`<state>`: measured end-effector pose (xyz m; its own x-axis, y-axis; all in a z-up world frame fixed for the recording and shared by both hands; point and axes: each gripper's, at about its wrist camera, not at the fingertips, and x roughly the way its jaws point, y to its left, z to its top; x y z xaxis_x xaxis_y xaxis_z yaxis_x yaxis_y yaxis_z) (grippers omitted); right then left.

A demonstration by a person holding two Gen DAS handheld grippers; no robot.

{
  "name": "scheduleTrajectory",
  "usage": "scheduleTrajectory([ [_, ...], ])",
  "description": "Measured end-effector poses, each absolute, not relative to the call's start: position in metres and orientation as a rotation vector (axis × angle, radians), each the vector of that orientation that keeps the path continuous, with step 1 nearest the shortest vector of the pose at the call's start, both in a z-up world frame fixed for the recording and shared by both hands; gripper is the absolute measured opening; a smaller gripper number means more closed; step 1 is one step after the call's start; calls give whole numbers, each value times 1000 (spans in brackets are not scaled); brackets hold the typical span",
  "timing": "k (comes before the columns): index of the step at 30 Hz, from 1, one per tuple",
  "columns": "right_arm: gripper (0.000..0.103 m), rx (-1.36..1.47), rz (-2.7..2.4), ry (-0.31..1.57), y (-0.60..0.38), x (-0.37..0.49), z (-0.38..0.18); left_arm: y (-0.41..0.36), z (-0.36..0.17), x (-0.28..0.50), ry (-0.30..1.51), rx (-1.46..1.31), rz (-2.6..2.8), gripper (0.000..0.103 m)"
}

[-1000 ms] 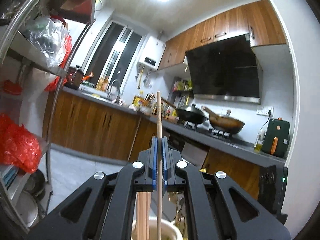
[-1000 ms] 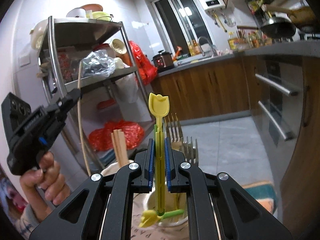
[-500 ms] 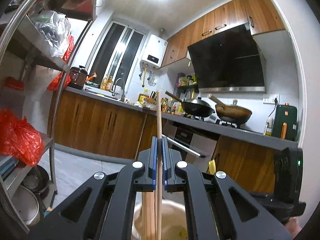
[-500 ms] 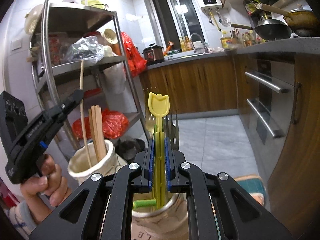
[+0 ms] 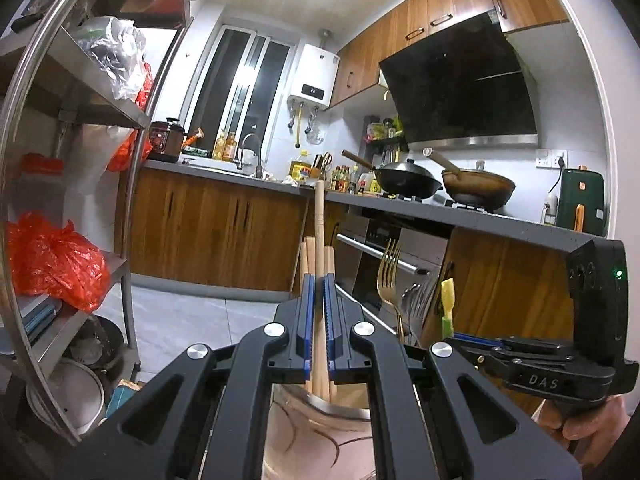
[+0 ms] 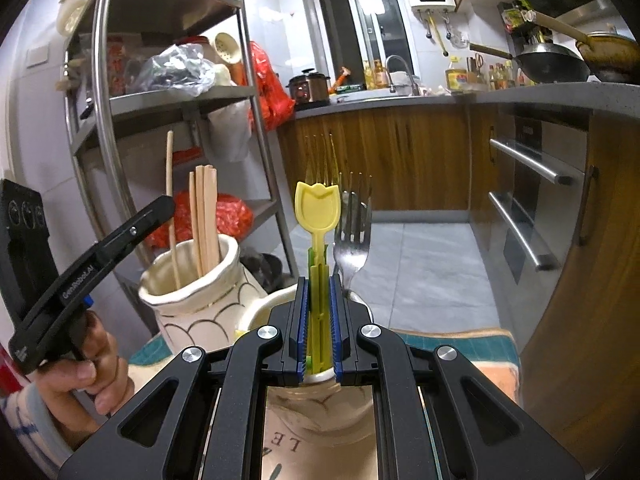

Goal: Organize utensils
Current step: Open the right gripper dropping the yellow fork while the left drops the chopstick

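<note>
My left gripper (image 5: 317, 280) is shut on a single wooden chopstick (image 5: 319, 224) that stands upright, its lower end inside a cream ceramic jar (image 6: 188, 288) with several other chopsticks (image 6: 204, 216). In the right wrist view the same gripper (image 6: 170, 202) and chopstick (image 6: 170, 168) show at the left, held by a hand (image 6: 86, 376). My right gripper (image 6: 318, 284) is shut on a yellow-green tulip-shaped plastic spoon (image 6: 317, 208), upright over a second cream jar (image 6: 320, 412) holding metal forks (image 6: 352, 232).
A steel shelf rack (image 6: 160, 96) with red bags stands behind the jars. Wooden cabinets and an oven front (image 6: 528, 208) line the right. Both jars rest on an orange and teal cloth (image 6: 460, 344). Grey tiled floor (image 6: 420, 264) lies beyond.
Both grippers have sunk. The chopstick went deeper into the left jar, and the tulip spoon came lower into the fork jar. The jars now sit nearer and higher in both views.
</note>
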<state>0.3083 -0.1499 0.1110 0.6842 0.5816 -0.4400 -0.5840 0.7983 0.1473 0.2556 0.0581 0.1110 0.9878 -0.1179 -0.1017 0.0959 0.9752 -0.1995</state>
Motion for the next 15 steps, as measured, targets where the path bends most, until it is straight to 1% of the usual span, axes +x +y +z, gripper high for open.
scheduleTrajectory([
  [9, 11, -2, 657, 508, -151, 307, 109, 52, 106, 258, 143, -174, -109, 4],
  [10, 12, -2, 657, 508, -151, 307, 110, 51, 105, 257, 143, -173, -107, 7],
  [12, 14, 0, 658, 505, -152, 306, 110, 52, 107, 258, 144, -174, -106, 17],
  [14, 17, 5, 659, 501, -154, 305, 111, 52, 107, 256, 138, -182, -108, 34],
  [15, 18, 7, 659, 498, -154, 304, 112, 53, 108, 254, 135, -185, -109, 36],
])
